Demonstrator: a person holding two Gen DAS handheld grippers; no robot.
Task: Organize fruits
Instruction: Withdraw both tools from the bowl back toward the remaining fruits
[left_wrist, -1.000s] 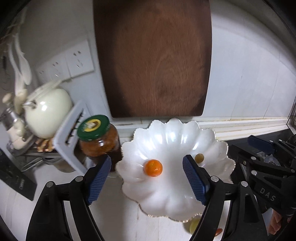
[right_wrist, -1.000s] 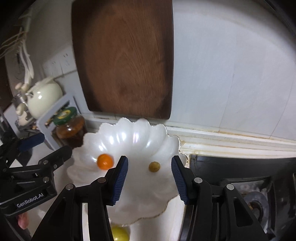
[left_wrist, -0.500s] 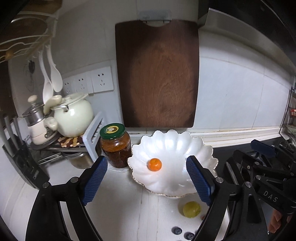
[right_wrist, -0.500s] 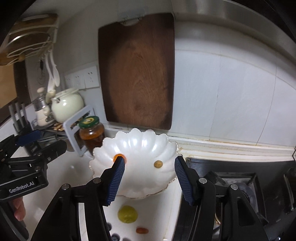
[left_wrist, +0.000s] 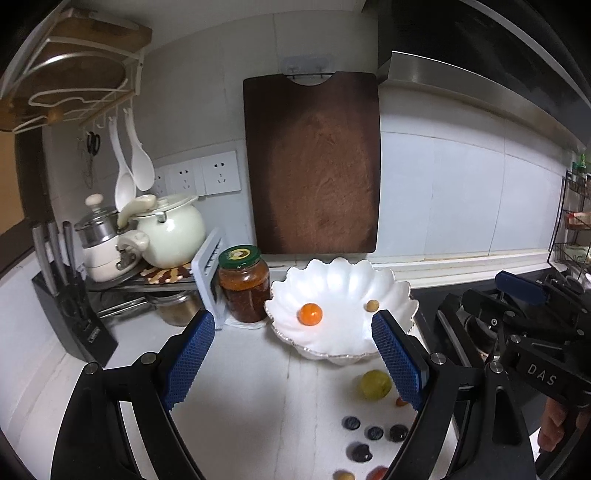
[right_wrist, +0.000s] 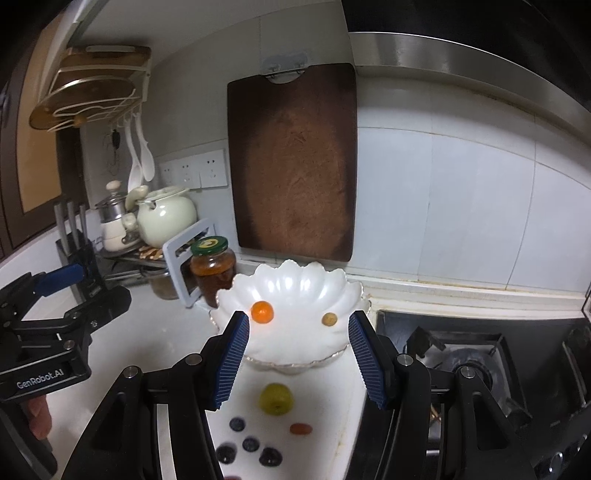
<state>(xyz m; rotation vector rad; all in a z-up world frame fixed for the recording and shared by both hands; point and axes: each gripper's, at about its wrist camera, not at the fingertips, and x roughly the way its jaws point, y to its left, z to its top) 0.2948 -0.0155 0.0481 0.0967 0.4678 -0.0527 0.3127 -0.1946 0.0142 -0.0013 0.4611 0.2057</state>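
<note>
Both hand-held grippers are empty and back from the white scalloped bowl (right_wrist: 291, 288), which holds a small orange fruit (right_wrist: 262, 312) and a yellowish one (right_wrist: 328, 319). The left hand-held gripper (left_wrist: 291, 360) has just been opening and stands wide; the right hand-held gripper (right_wrist: 297, 360) is moderately open. I judge this the pause between placements (more fruit waits): next comes the green fruit (right_wrist: 275, 398) or the blueberries (right_wrist: 250, 444) on the desk (left_wrist: 240, 387), needing a gentle pinch.

Bare counter (left_wrist: 258, 387) lies open before the bowl (left_wrist: 332, 280); a jar (left_wrist: 243, 284) and stove (right_wrist: 480, 354) flank it closely.
</note>
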